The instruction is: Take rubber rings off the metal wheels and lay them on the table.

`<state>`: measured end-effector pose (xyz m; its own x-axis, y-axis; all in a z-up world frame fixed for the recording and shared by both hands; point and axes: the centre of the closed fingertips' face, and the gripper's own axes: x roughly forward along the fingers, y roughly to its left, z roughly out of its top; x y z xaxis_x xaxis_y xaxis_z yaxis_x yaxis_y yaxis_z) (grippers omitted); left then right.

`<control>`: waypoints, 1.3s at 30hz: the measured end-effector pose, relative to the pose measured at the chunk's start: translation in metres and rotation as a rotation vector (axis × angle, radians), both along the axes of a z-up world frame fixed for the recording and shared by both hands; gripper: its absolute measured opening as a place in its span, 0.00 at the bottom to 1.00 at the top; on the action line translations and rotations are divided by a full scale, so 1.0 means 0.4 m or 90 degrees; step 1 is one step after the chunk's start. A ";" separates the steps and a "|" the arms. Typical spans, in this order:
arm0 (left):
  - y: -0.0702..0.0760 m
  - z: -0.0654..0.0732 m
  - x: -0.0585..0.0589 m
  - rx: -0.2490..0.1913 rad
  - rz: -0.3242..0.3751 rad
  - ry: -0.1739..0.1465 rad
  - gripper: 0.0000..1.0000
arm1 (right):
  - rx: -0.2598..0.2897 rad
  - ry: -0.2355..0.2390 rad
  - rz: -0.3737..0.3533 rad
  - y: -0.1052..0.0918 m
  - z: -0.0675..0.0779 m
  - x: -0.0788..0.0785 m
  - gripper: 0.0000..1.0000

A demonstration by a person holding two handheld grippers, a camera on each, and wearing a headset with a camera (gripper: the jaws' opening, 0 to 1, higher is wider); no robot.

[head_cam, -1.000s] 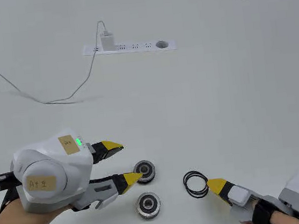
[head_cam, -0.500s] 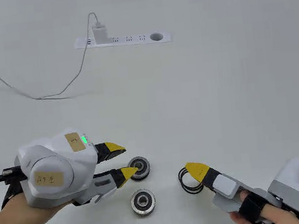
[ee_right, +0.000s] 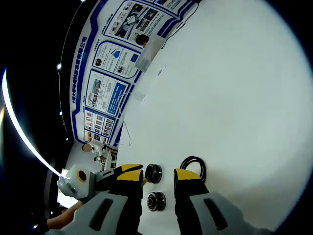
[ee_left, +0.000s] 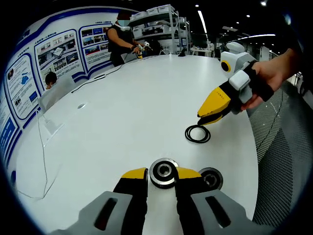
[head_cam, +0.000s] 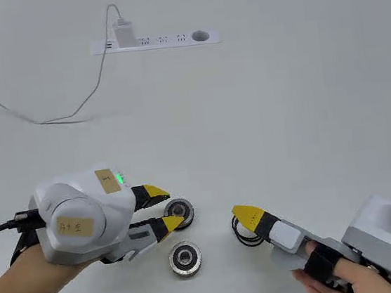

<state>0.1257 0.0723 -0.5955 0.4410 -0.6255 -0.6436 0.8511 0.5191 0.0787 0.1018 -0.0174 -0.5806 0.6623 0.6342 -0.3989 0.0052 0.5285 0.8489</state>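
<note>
Two metal wheels lie on the white table: one (head_cam: 180,210) just ahead of my left gripper (head_cam: 163,207), the other (head_cam: 185,258) nearer to me. In the left gripper view the first wheel (ee_left: 164,172) sits at the open yellow tips, the second (ee_left: 211,178) to its right. Black rubber rings (head_cam: 242,236) lie flat to the right, partly under the tip of my right gripper (head_cam: 249,218). The right gripper view looks past its open jaws at both wheels (ee_right: 153,173) (ee_right: 155,200) and the rings (ee_right: 193,164).
A white power strip (head_cam: 155,41) with a plugged charger lies at the far side, and its cable (head_cam: 72,114) trails left across the table. White tabletop stretches between it and the wheels. A person's hand (head_cam: 338,282) holds the right gripper at the lower right.
My right gripper has slid left, so its tip now covers the edge of the rings. The left gripper has edged slightly closer to the near wheel. The head camera has tilted down.
</note>
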 end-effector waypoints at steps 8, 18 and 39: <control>-0.010 -0.013 -0.007 0.004 -0.011 0.011 0.19 | 0.009 0.005 0.013 0.024 -0.005 -0.004 0.26; -0.017 -0.014 -0.005 -0.007 -0.011 0.018 0.16 | 0.017 0.009 0.018 0.037 -0.009 0.002 0.26; -0.013 -0.015 -0.004 -0.016 -0.012 0.018 0.14 | 0.039 -0.005 0.052 0.114 -0.007 0.011 0.36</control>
